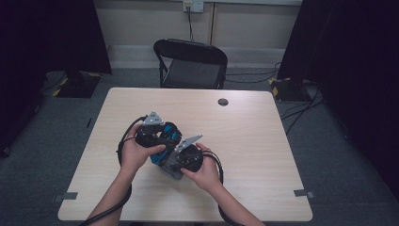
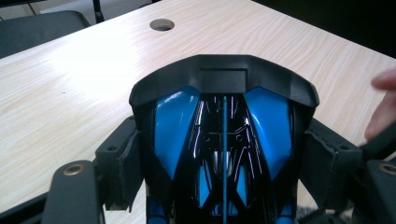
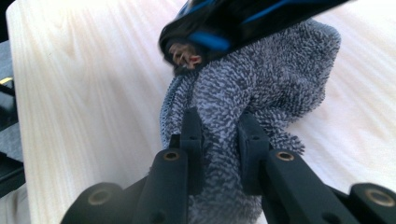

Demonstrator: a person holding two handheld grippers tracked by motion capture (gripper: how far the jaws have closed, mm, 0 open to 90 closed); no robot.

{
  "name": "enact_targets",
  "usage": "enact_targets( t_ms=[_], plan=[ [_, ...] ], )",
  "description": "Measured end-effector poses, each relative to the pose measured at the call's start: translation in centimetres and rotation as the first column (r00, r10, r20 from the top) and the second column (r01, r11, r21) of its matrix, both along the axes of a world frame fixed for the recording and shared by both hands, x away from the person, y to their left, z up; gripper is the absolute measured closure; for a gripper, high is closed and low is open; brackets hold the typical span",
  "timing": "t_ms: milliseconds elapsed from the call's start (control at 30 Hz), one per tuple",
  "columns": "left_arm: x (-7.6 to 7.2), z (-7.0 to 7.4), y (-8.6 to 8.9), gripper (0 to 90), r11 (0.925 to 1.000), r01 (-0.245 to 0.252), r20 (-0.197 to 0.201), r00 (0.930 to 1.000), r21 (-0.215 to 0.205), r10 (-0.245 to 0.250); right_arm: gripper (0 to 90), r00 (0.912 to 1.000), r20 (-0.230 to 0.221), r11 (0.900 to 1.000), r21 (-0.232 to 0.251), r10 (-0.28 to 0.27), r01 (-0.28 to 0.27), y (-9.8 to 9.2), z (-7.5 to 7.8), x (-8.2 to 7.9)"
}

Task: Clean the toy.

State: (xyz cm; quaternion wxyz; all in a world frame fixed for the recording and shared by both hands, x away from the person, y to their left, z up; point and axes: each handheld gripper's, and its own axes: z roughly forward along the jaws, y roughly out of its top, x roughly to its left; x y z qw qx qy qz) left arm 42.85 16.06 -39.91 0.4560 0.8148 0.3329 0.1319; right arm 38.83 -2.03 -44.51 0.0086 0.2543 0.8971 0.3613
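Note:
A glossy blue and black shell, shaped like a toy car body [image 2: 173, 121], sits between the jaws of my left gripper [image 2: 224, 163], and the pads press on both its sides. Over the table's front middle, the left gripper [image 1: 165, 136] holds this car body [image 1: 170, 135] up. My right gripper [image 3: 219, 135] is shut on a bunched grey fluffy cloth [image 3: 266, 79]. The cloth's top touches the underside of the car body [image 3: 243, 21]. From above, the right gripper [image 1: 181, 162] and the cloth [image 1: 170, 170] sit just below and right of the shell.
The light wooden table [image 1: 254, 141] has a round cable hole [image 1: 223, 101] near its far edge. A black folding chair [image 1: 193, 63] stands behind the table. Fingers of the person's other hand [image 2: 385, 107] show at the right of the left gripper view.

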Motion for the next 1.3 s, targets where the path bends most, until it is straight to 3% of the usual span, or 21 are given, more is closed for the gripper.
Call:
enact_targets(
  t_ms=[267,367,467,600,833,1100,1300],
  plan=[
    [0.0,0.4,0.6,25.4,0.9994,-0.02,0.005,0.9998,-0.028,0.02,75.9,0.9994,-0.01,0.998,-0.044,0.033,-0.033,-0.6,-0.7,-0.2],
    [0.0,0.5,0.8,25.5,0.9995,-0.02,0.004,0.9998,-0.025,0.02,75.8,0.9999,-0.003,0.998,-0.068,0.014,-0.014,-1.4,-0.6,0.0],
    [0.0,0.4,0.7,25.5,0.9997,-0.016,0.0,0.9999,-0.02,0.016,75.8,0.9992,0.006,0.997,-0.069,-0.039,0.039,-2.8,-0.1,0.7],
    [0.0,0.2,0.5,25.4,0.9999,-0.007,-0.004,1.0,-0.013,0.007,75.8,0.9924,0.03,0.991,-0.049,-0.12,0.121,-5.2,0.9,2.1],
    [-0.1,0.0,0.1,25.4,1.0,0.009,-0.016,0.9998,-0.002,-0.009,75.8,0.9701,0.07,0.973,0.009,-0.232,0.232,-8.0,2.8,3.8],
    [-0.1,-0.5,-0.5,25.4,0.9996,0.025,-0.027,0.9993,0.014,-0.025,75.7,0.9532,0.077,0.956,0.046,-0.292,0.289,-9.1,4.1,5.0],
    [-0.1,-1.1,-1.0,25.4,0.9988,0.04,-0.04,0.9984,0.028,-0.039,75.6,0.9535,0.084,0.955,0.091,-0.289,0.282,-9.1,5.0,5.0]
  ],
)
